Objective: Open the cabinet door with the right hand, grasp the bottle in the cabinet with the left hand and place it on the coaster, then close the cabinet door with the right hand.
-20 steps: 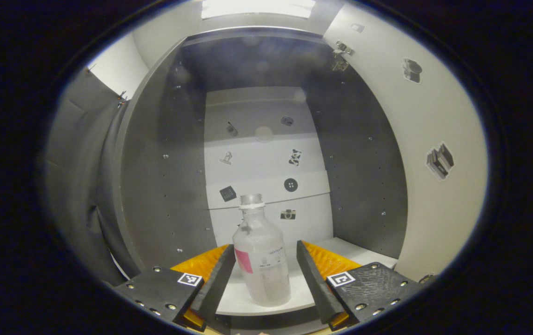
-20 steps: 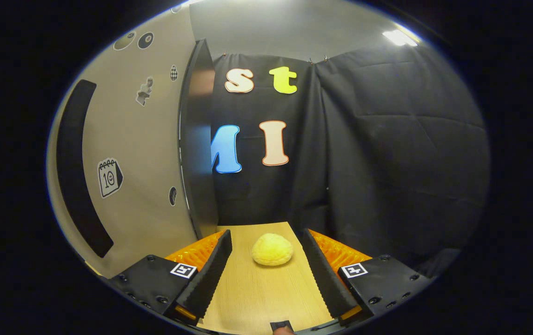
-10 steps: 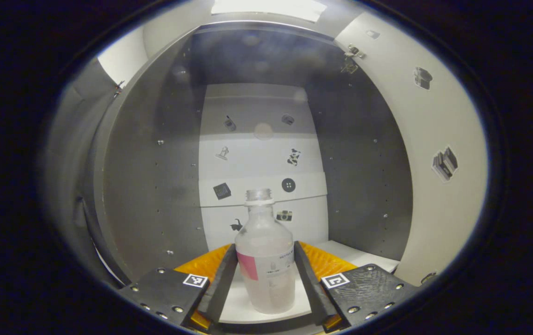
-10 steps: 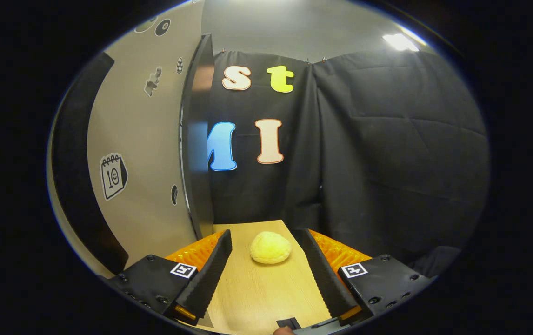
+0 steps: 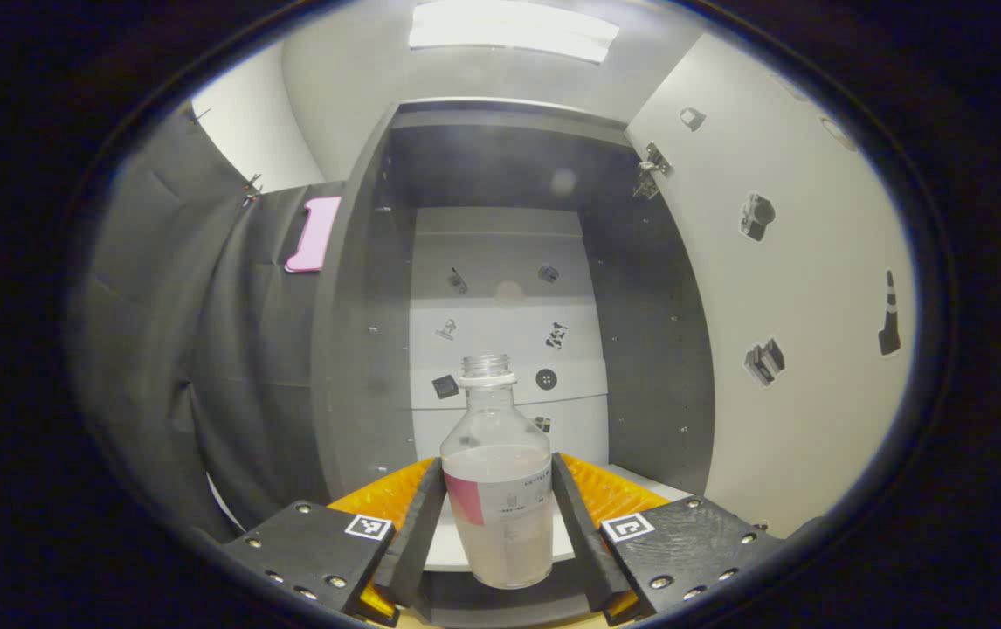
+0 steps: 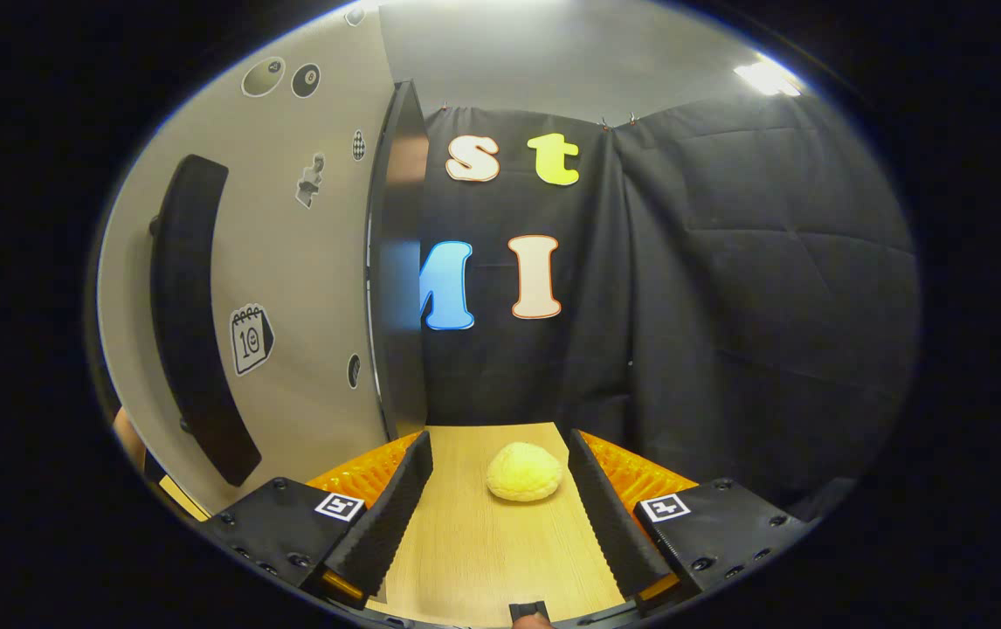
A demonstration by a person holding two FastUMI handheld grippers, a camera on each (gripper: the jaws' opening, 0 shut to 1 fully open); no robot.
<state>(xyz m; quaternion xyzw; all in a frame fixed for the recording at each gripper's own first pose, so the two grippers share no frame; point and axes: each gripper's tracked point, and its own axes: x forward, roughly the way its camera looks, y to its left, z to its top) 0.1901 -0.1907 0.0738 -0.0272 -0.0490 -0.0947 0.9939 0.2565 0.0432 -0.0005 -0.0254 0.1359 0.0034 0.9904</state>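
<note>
Translucent plastic describes the bottle (image 5: pixel 497 489), which stands upright between the fingers of the left gripper (image 5: pixel 497 524), long axis vertical, neck and open mouth pointing up. Both fingers press against its lower body, one on each flank, at the level of the label; the grip is closed on the bottle. Its base appears to hang just forward of the white shelf edge (image 5: pixel 448 550) of the cabinet (image 5: pixel 361 349), so it is judged lifted clear, though contact underneath cannot be confirmed. Liquid fills roughly the lower half.

Directly ahead of the left gripper lies the cabinet interior; the open cabinet door (image 5: pixel 797 288) stands to its right side.

In the right gripper view, the right gripper (image 6: pixel 500 515) has its fingers spread wide with nothing between them. Ahead of it on the wooden table (image 6: pixel 474 559) rests a yellow rounded object (image 6: pixel 524 471), apart from both fingers. To its left stands the cabinet door with its dark handle (image 6: pixel 195 314), near but not touched.

Judgement: the bottle is in the left gripper's charge, and the coaster's bearing cannot be told. Door closing falls to the right gripper, the handle being on its left.
</note>
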